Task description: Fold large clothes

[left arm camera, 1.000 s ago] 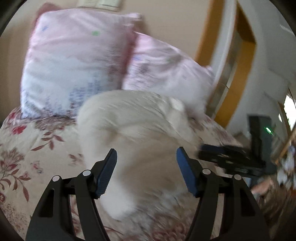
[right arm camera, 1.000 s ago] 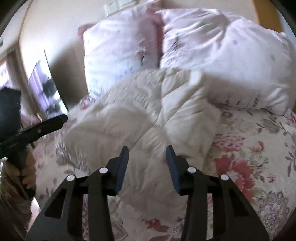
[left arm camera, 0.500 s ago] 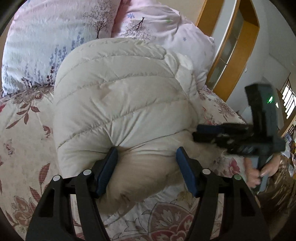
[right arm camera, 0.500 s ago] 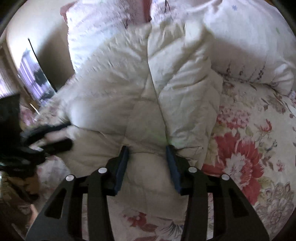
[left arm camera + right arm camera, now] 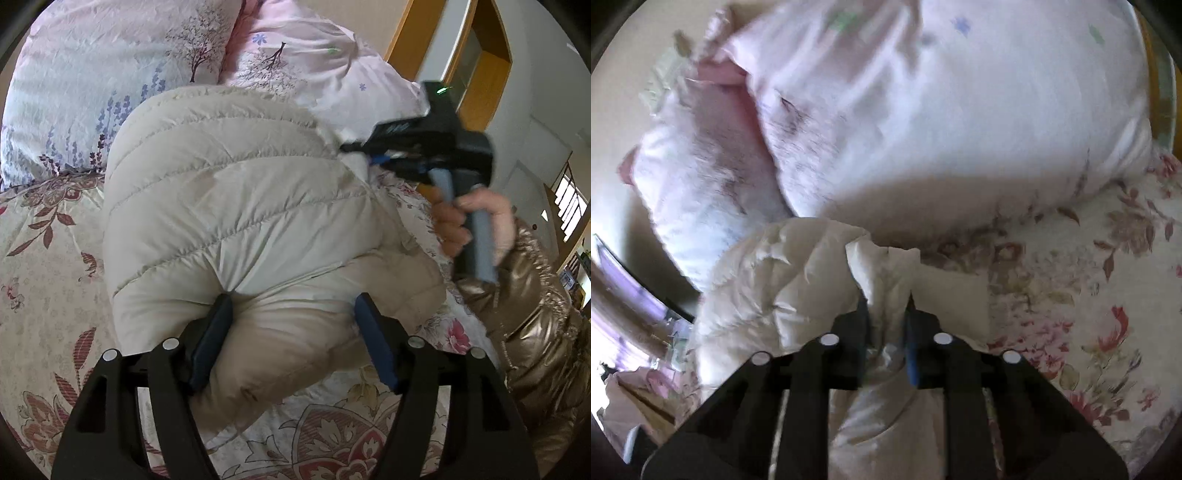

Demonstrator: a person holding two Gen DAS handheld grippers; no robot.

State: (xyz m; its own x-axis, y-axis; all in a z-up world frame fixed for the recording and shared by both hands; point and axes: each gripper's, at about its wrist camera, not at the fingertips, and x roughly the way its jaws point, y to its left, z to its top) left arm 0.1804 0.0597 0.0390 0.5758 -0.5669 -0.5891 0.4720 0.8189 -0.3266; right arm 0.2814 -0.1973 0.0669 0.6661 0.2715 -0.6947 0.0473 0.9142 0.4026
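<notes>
- While our right hand-held gripper (image 5: 886,306) closes, pinching the cream puffer jacket (image 5: 798,280), blur hides the fabric's edges.
- Our left hand-held gripper (image 5: 291,317) is opening, its spread jaws straddling a bulge of jacket; contact is unclear.

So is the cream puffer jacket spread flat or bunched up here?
Bunched up. The puffer jacket sits as a rounded mound on the floral bedspread, one fold pinched between the closing right gripper.

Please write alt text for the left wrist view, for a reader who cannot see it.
A puffy cream quilted down jacket lies bundled on a floral bedspread, its near end between the wide-set blue pads of the left gripper. At right, a hand in a shiny bronze sleeve holds the right gripper at the jacket's far edge. Two pale floral pillows sit behind.
</notes>
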